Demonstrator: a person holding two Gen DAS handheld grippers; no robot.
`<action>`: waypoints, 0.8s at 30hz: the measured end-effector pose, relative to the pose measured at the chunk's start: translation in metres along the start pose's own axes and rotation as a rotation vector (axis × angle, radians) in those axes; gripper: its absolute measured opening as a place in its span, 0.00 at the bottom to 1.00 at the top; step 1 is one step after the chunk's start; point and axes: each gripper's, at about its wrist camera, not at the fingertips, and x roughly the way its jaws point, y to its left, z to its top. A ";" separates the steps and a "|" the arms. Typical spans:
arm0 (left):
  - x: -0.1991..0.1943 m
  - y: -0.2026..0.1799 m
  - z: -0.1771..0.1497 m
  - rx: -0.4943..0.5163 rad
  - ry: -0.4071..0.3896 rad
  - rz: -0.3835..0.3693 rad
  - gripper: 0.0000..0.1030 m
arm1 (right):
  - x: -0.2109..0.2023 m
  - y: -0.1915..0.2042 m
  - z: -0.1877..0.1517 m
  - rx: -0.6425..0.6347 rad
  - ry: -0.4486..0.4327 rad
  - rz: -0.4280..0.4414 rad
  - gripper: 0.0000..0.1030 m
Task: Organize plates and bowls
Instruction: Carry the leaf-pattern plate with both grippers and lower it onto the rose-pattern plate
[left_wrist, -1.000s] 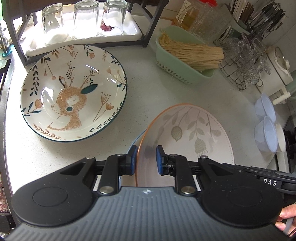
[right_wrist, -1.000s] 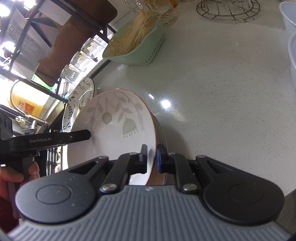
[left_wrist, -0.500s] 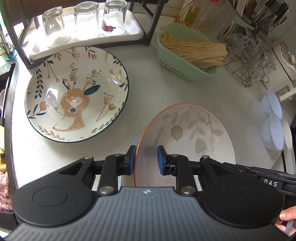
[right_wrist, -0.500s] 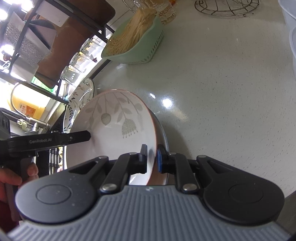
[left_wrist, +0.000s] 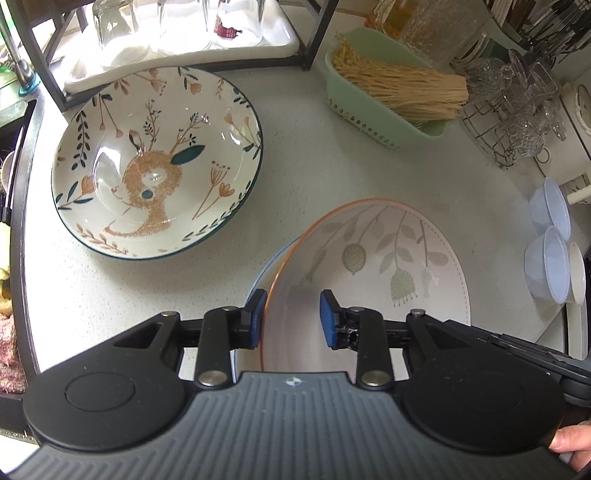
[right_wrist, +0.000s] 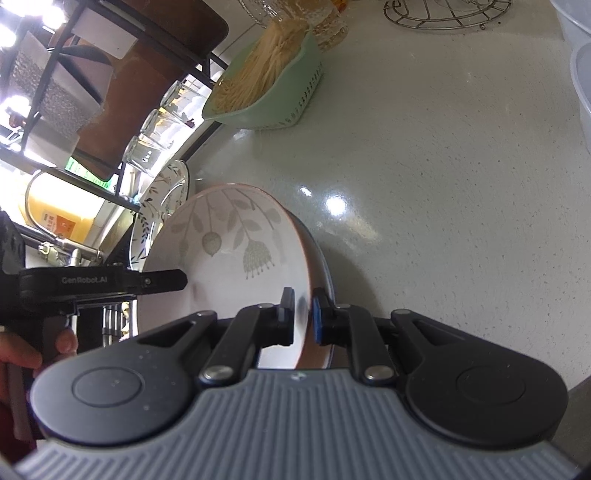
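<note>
Ceramic all over this counter (left_wrist: 314, 173): at far left sits the deer bowl (left_wrist: 157, 164), then, right of it, the leaf bowl (left_wrist: 369, 280), nested on a blue-rimmed dish whose edge peeks out at its left. The left gripper (left_wrist: 291, 319) straddles the leaf bowl's near rim and its jaws are opening; the rim is between the pads, close to the left pad, clear of the right one. The right gripper (right_wrist: 303, 317) stays out of that story: its pads are pinched on the bowl's opposite rim. My read is that the left is letting go after a two-handed set-down, so it should spread fully and lift straight off without nudging the rim, while the right holds the bowl level until the stack is settled. The left view alone shows the deer bowl's face, the glasses (left_wrist: 170, 26) on the rack, the noodle basket (left_wrist: 388, 96) and small white bowls (left_wrist: 550, 240) at far right. The right view alone shows the closed grip, the bowl's tilt against the dish, and a hand (right_wrist: 33, 350) on the left tool.
</note>
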 end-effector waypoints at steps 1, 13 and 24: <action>0.000 0.000 0.000 -0.003 0.007 0.004 0.34 | 0.000 0.000 0.000 0.002 0.001 0.000 0.13; 0.007 -0.031 -0.010 0.155 0.044 0.170 0.34 | -0.006 0.014 -0.002 -0.052 -0.021 -0.049 0.13; 0.015 -0.042 -0.015 0.171 0.052 0.223 0.34 | -0.015 0.012 -0.004 -0.058 -0.052 -0.046 0.12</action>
